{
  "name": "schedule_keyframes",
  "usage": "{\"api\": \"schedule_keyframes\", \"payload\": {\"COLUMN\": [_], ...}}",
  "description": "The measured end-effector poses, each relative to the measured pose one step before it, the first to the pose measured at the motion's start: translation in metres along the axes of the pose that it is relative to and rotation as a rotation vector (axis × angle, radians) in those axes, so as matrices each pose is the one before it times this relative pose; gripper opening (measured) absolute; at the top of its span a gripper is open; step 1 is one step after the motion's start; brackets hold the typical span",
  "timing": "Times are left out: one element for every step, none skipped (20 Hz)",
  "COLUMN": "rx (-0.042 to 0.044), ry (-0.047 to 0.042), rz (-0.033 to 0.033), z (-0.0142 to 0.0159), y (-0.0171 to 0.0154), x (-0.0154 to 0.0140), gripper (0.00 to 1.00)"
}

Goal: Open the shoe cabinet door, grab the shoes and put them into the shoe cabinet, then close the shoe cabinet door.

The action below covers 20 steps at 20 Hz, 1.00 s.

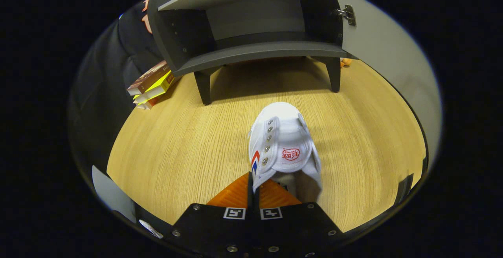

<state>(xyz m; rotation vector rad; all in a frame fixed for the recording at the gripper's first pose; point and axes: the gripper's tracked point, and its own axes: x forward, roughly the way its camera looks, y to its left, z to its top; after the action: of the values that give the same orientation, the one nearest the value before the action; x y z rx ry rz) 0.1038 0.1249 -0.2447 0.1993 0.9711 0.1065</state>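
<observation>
A white canvas shoe [285,144] without laces, with a red mark on its tongue, points its toe at the cabinet. My gripper [253,181] is shut on the shoe's left side wall by the eyelets, and both fingers press on that edge. Beyond it stands the dark grey shoe cabinet [251,52] on short legs. Its door [387,53] is swung open to the right, with a metal hinge [347,14] showing. The lower compartment [255,24] has nothing in it. I cannot tell whether the shoe rests on the wooden tabletop [177,152] or hangs just above it.
A stack of books [151,85] lies left of the cabinet, against its side. A small orange thing [346,62] peeks out behind the cabinet's right leg. The light wood surface stretches between the shoe and the cabinet.
</observation>
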Motion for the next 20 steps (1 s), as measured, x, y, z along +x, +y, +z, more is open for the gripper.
{"api": "schedule_keyframes", "payload": {"rx": [0.00553,0.00454,-0.00533,-0.00503,-0.00758,-0.00488,0.00619,-0.0009,-0.00986,-0.00878,-0.0062,-0.00777,0.00063,0.00296,0.00018,-0.00398,-0.00495,-0.00562,-0.00561,-0.00918], "ry": [-0.00775,-0.01232,-0.00661,-0.01552,-0.01013,-0.00089,-0.01305,-0.00946,-0.005,-0.01023,-0.01441,-0.00336,-0.01555,-0.01295,-0.01846,-0.01489,-0.01968,-0.01735,-0.02154,-0.015], "rz": [0.00149,-0.00378,0.00191,-0.00201,-0.00174,0.00267,0.00145,-0.00302,-0.00408,-0.00281,-0.00446,-0.00063,-0.00499,-0.00132,-0.00318,-0.00015,-0.00405,0.00156,-0.00189,0.00177], "z": [0.00505,0.00569,0.0046,0.00625,0.00447,0.00324,0.00428,0.00141,0.00238,0.00255,0.00389,0.00273,0.00628,0.00448,0.00727,0.00701,0.00849,0.0091,0.0105,0.00881], "y": [-0.00078,-0.00035,0.00077,0.00159,-0.00008,0.00226,0.00092,0.00081,-0.00028,0.00056,0.00021,0.00142,0.00037,0.00175,0.00133,0.00231,0.00197,0.00356,0.00311,0.00274], "x": [-0.0027,-0.00404,-0.00239,-0.00389,-0.00602,-0.00435,-0.00158,-0.00763,-0.00523,-0.00597,-0.00675,-0.00646,-0.0054,-0.00776,-0.00865,-0.00763,-0.00896,-0.00689,-0.00756,-0.0074], "gripper": [0.0,0.0,0.0,0.0,0.0,0.0,0.0,0.0,0.0,0.0,0.0,0.0,0.0,0.0,0.0,0.0,0.0,0.0,0.0,0.0]}}
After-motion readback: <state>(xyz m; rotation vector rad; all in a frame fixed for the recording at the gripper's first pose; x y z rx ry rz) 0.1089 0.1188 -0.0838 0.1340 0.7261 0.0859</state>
